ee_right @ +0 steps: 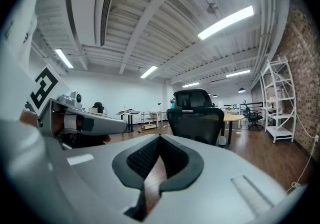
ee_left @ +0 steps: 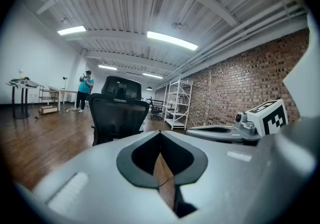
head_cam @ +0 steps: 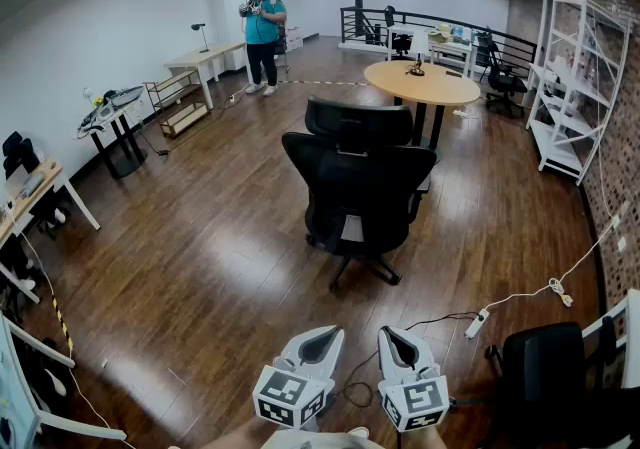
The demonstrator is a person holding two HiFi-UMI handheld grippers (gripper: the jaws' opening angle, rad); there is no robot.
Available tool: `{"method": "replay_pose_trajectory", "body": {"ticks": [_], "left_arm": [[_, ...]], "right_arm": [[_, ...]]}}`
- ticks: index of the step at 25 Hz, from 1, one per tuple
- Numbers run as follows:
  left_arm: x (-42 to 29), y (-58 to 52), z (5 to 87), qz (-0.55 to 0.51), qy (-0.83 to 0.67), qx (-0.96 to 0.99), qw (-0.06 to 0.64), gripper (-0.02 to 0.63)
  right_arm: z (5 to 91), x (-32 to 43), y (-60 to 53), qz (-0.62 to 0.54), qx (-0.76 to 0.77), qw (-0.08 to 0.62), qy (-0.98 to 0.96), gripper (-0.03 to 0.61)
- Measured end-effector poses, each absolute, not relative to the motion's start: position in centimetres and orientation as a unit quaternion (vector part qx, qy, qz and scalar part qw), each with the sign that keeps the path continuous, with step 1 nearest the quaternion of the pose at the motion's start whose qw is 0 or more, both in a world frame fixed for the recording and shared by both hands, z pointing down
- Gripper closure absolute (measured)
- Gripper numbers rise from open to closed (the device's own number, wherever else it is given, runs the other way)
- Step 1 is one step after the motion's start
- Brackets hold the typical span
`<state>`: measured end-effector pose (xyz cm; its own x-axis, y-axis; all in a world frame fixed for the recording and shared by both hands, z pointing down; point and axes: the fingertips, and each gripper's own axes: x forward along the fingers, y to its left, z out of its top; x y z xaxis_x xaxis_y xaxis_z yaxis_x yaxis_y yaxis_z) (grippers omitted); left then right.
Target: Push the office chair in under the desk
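Observation:
A black office chair [head_cam: 358,187] stands on the wooden floor with its back toward me, a short way in front of a round wooden desk [head_cam: 423,83]. The chair [ee_left: 117,111] shows left of centre in the left gripper view, and the chair [ee_right: 196,120] sits just beyond the jaws in the right gripper view. My left gripper [head_cam: 322,339] and right gripper [head_cam: 399,342] are held side by side low in the head view, well short of the chair. Both are shut with nothing between the jaws.
A second black chair [head_cam: 552,377] stands close at my right, near a white power strip [head_cam: 477,323] and its cable. White shelves [head_cam: 570,97] line the brick wall on the right. A person [head_cam: 262,35] stands far back; tables [head_cam: 205,62] run along the left wall.

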<state>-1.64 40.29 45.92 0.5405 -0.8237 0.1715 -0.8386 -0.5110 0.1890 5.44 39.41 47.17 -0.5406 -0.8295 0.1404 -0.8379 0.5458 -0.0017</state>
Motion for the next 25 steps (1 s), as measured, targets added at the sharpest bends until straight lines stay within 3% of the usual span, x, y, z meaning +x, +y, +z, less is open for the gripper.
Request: {"method": "replay_pose_trajectory", "body": {"ticks": [12,25], "left_arm": [[-0.3,37.7,45.3,0.019,-0.485,0.867,0.113,0.597],[-2.6,25.2,45.6,0.008,-0.47,0.874,0.125,0.597]], "right_arm": [[46.3,7.8,37.1,0.013,0.481,0.067,-0.874,0.581],[46.6,5.4,25.9,0.012,0.498,0.089,-0.863,0.581]]}}
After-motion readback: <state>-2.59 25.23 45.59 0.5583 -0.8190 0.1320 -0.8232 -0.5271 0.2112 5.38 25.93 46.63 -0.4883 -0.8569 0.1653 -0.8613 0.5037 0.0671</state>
